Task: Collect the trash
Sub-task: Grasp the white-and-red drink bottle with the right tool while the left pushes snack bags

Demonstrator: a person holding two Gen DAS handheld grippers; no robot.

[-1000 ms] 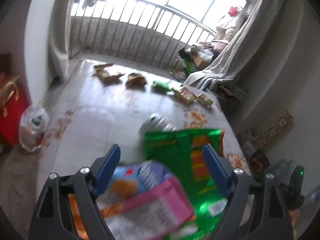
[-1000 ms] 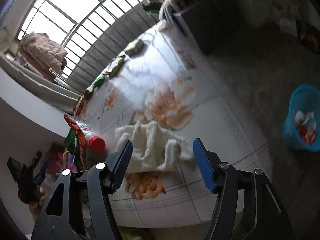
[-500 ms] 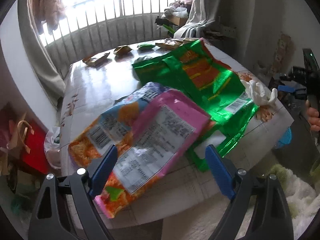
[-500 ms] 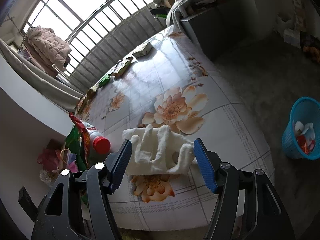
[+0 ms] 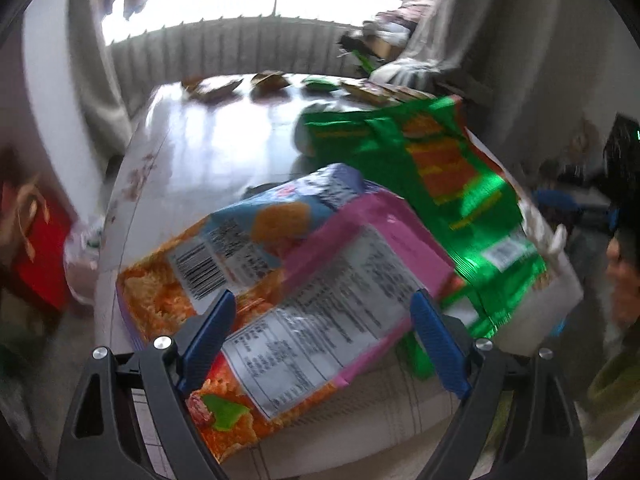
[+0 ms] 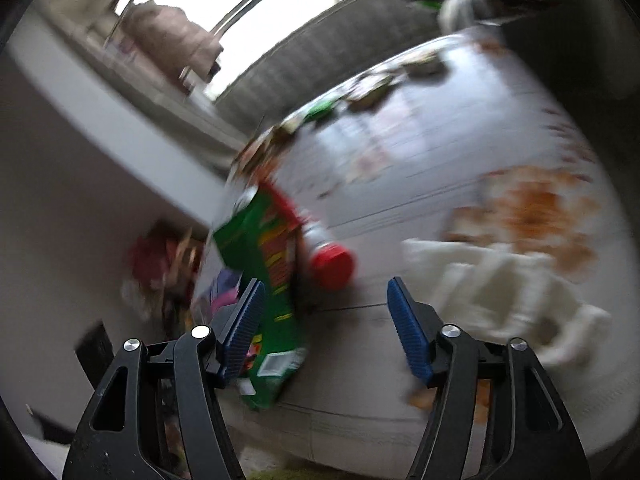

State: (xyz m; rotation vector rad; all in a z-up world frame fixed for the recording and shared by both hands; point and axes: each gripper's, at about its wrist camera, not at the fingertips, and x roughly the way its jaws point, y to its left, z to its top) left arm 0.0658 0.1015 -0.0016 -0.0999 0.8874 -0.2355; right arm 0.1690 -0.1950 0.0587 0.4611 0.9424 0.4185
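The reaching step of trash collection is judged to be in hand. The left gripper (image 5: 320,340) is held spread wide over the pink wrapper (image 5: 340,280), which lies on the orange packet (image 5: 168,292) at the table (image 5: 224,148) edge; nothing is pinched. The right gripper (image 6: 324,328), spread and empty, has just been closing slightly beside the green bag (image 6: 264,264) and bottle (image 6: 328,256). Next, lowering and closing on 1 wrapper is called for.
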